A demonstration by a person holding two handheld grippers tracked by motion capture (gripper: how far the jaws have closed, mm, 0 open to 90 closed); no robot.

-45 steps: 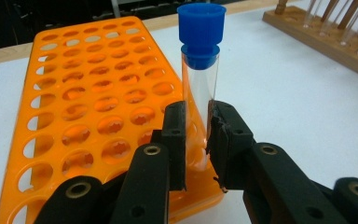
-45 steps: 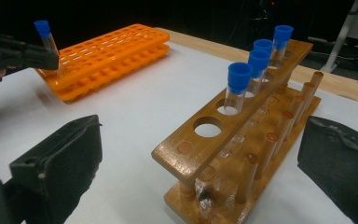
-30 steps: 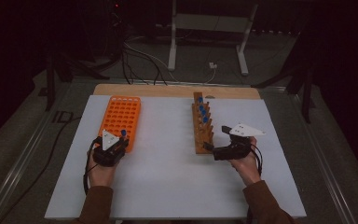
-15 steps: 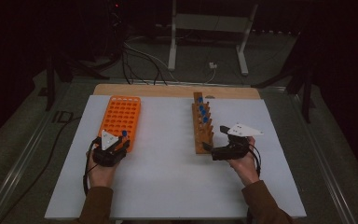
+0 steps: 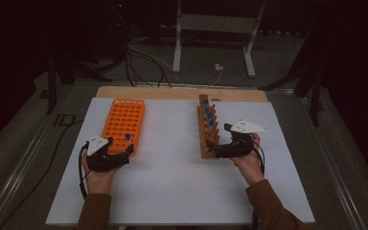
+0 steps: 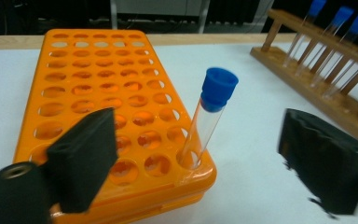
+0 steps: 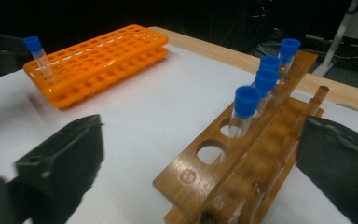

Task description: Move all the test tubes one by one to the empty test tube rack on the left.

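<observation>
Left gripper (image 5: 124, 152) at near end of orange rack (image 5: 123, 119), fingers (image 6: 81, 156) spread wide, holding nothing. One blue-capped tube (image 6: 209, 116) stands, slightly tilted, in the rack's near right corner hole, between the spread fingers but untouched.

Right gripper (image 5: 212, 146) at near end of wooden rack (image 5: 204, 139), fingers (image 7: 58, 170) spread to either side of the rack's end, empty. Nearest two holes of wooden rack vacant; four blue-capped tubes (image 7: 244, 109) stand in a row beyond them.

Both racks rest on white counter (image 5: 172, 167), well apart, long sides running away from the person.
</observation>
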